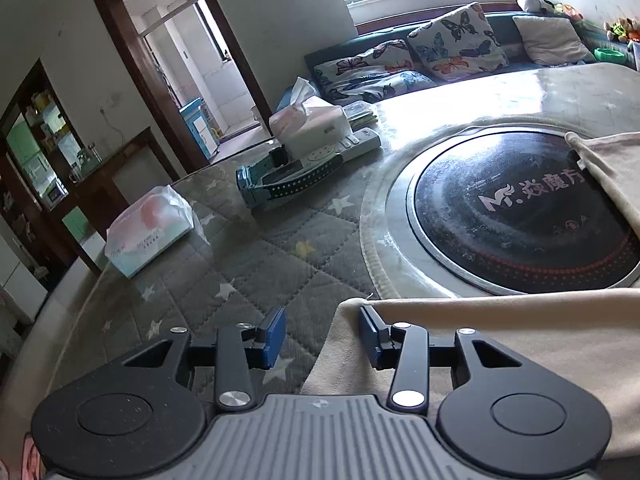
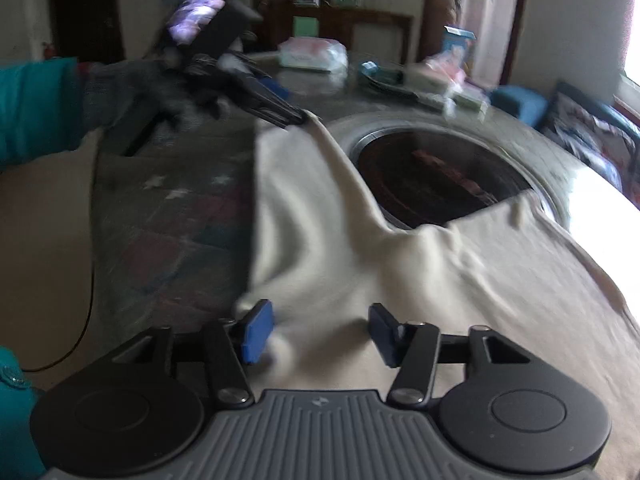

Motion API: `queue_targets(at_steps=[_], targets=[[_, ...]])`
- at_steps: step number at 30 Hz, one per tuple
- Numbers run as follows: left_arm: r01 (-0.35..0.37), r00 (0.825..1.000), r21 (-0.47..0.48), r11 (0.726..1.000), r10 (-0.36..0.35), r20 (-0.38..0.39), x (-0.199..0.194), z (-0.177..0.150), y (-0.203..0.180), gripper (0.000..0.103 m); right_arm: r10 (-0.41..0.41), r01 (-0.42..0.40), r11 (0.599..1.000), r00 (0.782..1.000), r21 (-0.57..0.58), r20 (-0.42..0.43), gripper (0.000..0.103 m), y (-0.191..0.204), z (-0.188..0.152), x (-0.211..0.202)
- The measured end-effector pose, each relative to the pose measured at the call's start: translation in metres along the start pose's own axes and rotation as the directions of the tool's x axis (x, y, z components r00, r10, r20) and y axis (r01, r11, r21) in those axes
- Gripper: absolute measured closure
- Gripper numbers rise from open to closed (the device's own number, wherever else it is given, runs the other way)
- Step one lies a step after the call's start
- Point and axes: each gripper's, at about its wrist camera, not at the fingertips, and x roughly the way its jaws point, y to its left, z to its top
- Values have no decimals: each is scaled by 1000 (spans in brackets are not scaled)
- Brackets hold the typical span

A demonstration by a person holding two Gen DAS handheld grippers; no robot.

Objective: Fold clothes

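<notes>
The beige garment (image 2: 360, 248) lies spread and unfolded across the table's (image 1: 224, 248) near edge, overlapping the round cooktop (image 1: 520, 216), with left gripper (image 1: 322, 336) and right gripper (image 2: 320, 332) both wide open, gripping nothing.

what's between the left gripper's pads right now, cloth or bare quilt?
Left wrist view: the beige garment's corner edge plus starred quilt sit between the left gripper's open pads; nothing is pinched.

- Left gripper (image 1: 322, 338): black linkage arms with silver screws, blue pads, ribbed grey body, two round black discs.
- Right gripper (image 2: 320, 334): the same build.
- Teal sleeve (image 2: 38, 110) and grey knit glove (image 2: 120, 92) on the person's left arm.
</notes>
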Motion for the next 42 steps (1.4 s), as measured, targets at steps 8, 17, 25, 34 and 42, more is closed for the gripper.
queue_targets(at_steps=[8,17,25,34,42], targets=[[-16,1000,42,999,16,2,6,8,-7,56,23,-23,1000,998,0,52,55,5,12,-6],[-18,1000,75,997,18,0,11,13,-10,53,126,-125,991,992,-51,7,52,30,23,26],[-21,1000,73,997,21,-1,12,14,-9,51,238,-237,970,971,-53,25,55,46,17,16],[-35,999,54,998,35,-4,10,15,-8,47,180,-180,984,984,2,9,50,30,12,10],[52,992,-11,999,-50,114,-41,27,-23,49,154,-155,988,987,16,54,50,22,4,-17]])
